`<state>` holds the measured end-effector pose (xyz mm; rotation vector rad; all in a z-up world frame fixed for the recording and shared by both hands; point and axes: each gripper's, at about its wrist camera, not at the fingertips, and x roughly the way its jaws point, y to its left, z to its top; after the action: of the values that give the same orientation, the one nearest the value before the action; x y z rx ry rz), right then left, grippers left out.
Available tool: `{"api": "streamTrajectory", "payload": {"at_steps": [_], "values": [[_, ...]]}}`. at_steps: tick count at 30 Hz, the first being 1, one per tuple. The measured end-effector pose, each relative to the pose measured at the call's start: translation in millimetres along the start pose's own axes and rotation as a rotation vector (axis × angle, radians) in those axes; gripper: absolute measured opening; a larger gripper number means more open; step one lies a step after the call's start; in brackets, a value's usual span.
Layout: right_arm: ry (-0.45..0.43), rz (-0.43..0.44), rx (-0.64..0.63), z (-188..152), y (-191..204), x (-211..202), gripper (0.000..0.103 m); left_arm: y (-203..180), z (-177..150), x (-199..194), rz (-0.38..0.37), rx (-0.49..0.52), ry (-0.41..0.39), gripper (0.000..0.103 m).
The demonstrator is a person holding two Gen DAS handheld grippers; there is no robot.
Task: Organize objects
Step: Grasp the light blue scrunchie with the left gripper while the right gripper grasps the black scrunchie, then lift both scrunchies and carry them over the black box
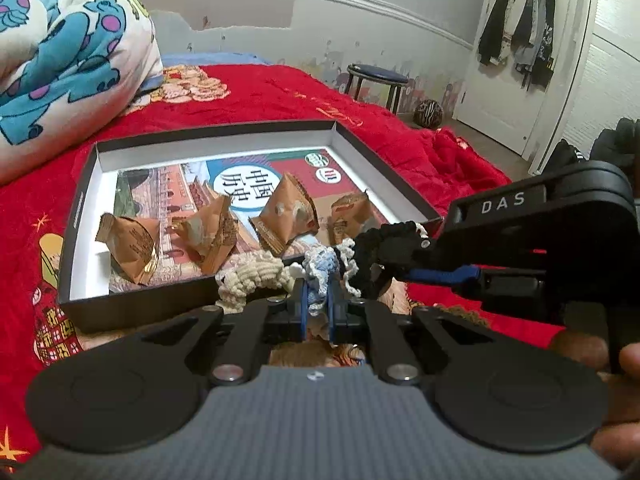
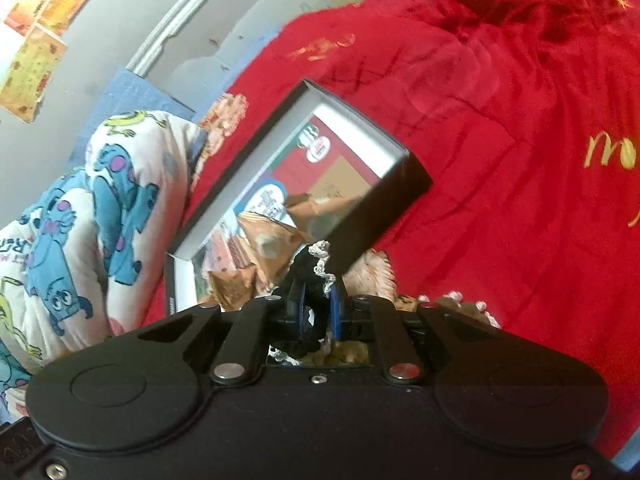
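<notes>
Left gripper [image 1: 318, 300] clenched on a blue-and-white crocheted scrunchie [image 1: 320, 268]. Right gripper [image 2: 320, 312], entering the left view from 3 o'clock, clenched on a black crocheted scrunchie [image 2: 310, 268] with white trim. Both scrunchies sit just outside the near wall of the shallow black box [image 1: 76, 208], at its 5 o'clock corner. A cream scrunchie [image 1: 252, 272] lies against the same wall. Four brown snack packets [image 1: 134, 246] lie inside the box, on the red blanket [image 1: 260, 96].

Red bedspread [image 1: 280, 96] over the bed — cartoon-monster quilt [image 1: 68, 52] bunched at its head. Dark stool [image 1: 376, 80] near the wall, clothes [image 1: 516, 28] hanging on the door, striped ball [image 1: 429, 114] on the floor.
</notes>
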<state>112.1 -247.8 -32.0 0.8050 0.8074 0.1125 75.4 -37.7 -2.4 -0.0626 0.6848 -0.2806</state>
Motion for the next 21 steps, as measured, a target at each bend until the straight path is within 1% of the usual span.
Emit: {"api": "streamTrajectory", "payload": {"at_steps": [5, 13, 21], "values": [[-0.031, 0.06, 0.015, 2.9, 1.6, -9.8, 0.013, 2.3, 5.9, -8.9, -0.006, -0.007, -0.03, 0.012], [-0.075, 0.115, -0.001, 5.7, 7.5, -19.6, 0.013, 17.1, 19.0, -23.8, -0.01, -0.052, -0.101, 0.012], [-0.143, 0.138, -0.082, 10.5, 21.1, -31.1, 0.013, 33.2, 30.5, -37.4, 0.036, -0.063, -0.196, 0.012]]}}
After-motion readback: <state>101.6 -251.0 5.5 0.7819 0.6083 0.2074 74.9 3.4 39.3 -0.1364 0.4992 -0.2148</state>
